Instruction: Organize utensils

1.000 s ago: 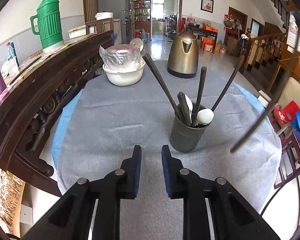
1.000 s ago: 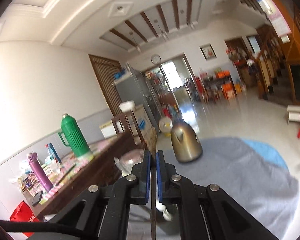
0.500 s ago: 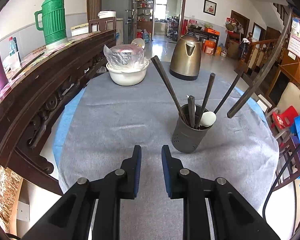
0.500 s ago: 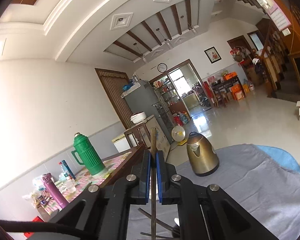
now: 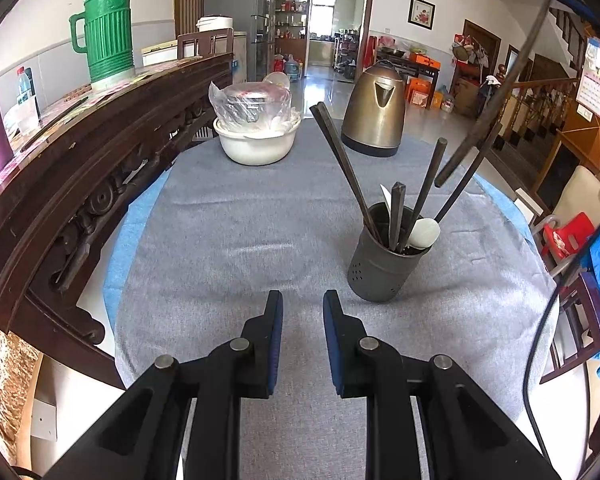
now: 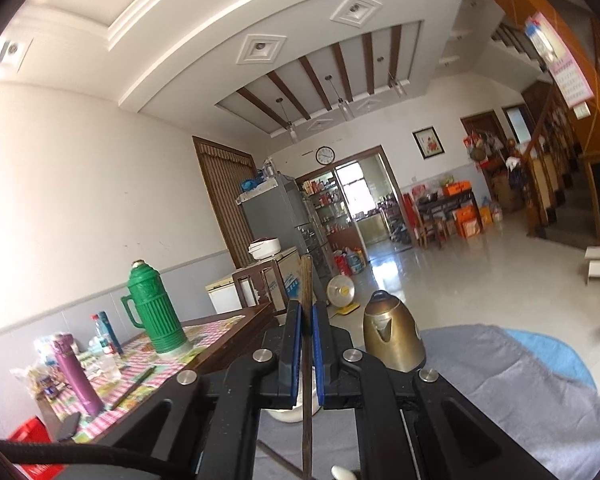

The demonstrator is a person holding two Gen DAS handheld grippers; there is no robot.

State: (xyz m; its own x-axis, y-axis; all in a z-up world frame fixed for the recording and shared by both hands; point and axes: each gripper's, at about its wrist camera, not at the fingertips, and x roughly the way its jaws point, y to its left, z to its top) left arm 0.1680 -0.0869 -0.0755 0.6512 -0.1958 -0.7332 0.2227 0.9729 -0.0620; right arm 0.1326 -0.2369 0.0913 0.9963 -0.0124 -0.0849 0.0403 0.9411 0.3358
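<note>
A dark perforated utensil holder (image 5: 384,264) stands on the grey tablecloth (image 5: 236,240), right of centre. It holds several dark chopsticks (image 5: 346,168) and a white spoon (image 5: 424,233). My left gripper (image 5: 302,312) is open and empty, low over the cloth, just left of the holder. My right gripper (image 6: 306,320) is shut on a single dark chopstick (image 6: 307,364), held upright. That chopstick also shows in the left wrist view (image 5: 496,96), slanting in the air above and right of the holder, its lower tip above the rim.
A gold kettle (image 5: 374,110) and a white basin with a bagged pot (image 5: 256,136) stand at the table's far end. A carved wooden bench back (image 5: 80,168) runs along the left, with a green thermos (image 5: 108,32). Chairs (image 5: 572,240) stand at the right.
The right gripper has lifted the chopstick from low at the right of the holder to high above it. The left gripper has stayed open in place.
</note>
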